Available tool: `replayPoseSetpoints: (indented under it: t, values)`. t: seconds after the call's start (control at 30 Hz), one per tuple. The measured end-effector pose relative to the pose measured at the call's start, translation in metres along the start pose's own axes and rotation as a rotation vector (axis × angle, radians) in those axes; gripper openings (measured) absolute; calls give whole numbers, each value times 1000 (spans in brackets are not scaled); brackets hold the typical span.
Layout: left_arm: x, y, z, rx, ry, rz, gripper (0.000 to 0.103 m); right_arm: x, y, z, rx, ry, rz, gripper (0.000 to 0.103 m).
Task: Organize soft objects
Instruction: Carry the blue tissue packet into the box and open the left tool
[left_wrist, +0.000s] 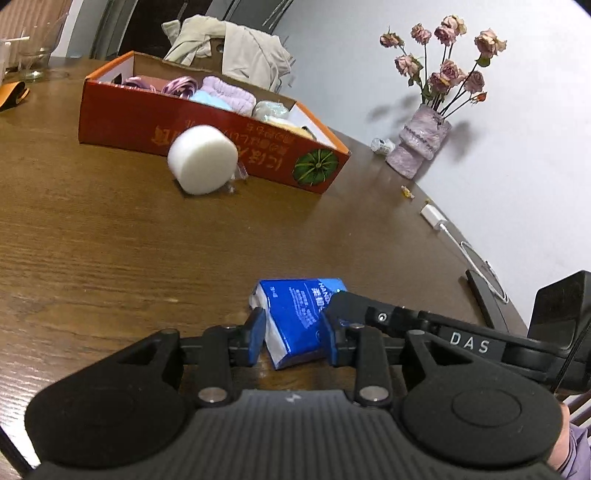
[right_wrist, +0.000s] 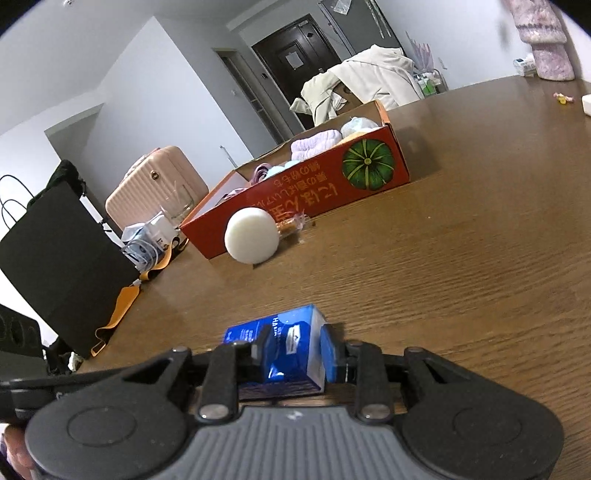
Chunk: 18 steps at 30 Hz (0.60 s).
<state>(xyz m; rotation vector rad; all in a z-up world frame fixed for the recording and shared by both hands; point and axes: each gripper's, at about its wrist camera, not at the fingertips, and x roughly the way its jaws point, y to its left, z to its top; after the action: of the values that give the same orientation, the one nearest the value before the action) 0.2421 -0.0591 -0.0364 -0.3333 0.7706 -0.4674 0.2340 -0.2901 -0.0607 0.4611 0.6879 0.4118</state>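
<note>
A blue tissue pack (left_wrist: 295, 317) lies on the brown wooden table. My left gripper (left_wrist: 293, 338) is shut on its near end. My right gripper (right_wrist: 295, 354) is shut on the same tissue pack (right_wrist: 291, 343) from the other side; its black fingers (left_wrist: 354, 306) show in the left wrist view. A white foam cylinder (left_wrist: 201, 158) lies against the front of the red cardboard box (left_wrist: 122, 122), which holds several soft items such as a lilac towel (left_wrist: 229, 90). The cylinder (right_wrist: 251, 234) and box (right_wrist: 314, 199) also show in the right wrist view.
A vase of dried roses (left_wrist: 419, 146), a white adapter with cable (left_wrist: 434, 216) and a candy (left_wrist: 407, 192) lie near the wall. A beige coat (left_wrist: 236, 48) hangs behind the box. A black bag (right_wrist: 55, 258), glass (right_wrist: 177, 206) and pink suitcase (right_wrist: 155, 188) stand at the left.
</note>
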Motion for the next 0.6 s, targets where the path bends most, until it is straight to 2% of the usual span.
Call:
replayPoseSetpoints:
  t: [0.07,0.13,0.23,0.33,0.47,0.6]
  values:
    - [-4,-4,8,3,-33,-15,31,-3,5,6,-19,-18,-10,25]
    - [-10,-12,29,39,-96,-39,31,-10,10,23,-49,-67,-1,25]
    - [-9,-23,82,81,-182,-44,31,-12,21,74,-129,-146,38,24]
    - [8,-23,138,84,-248,-13,31,7,26,130,-193,-198,62,24]
    - [60,-4,204,47,-222,34,31,74,19,206,-205,-166,34,24]
    - [125,26,244,-4,-128,95,31,143,-1,251,-179,-51,-3,24]
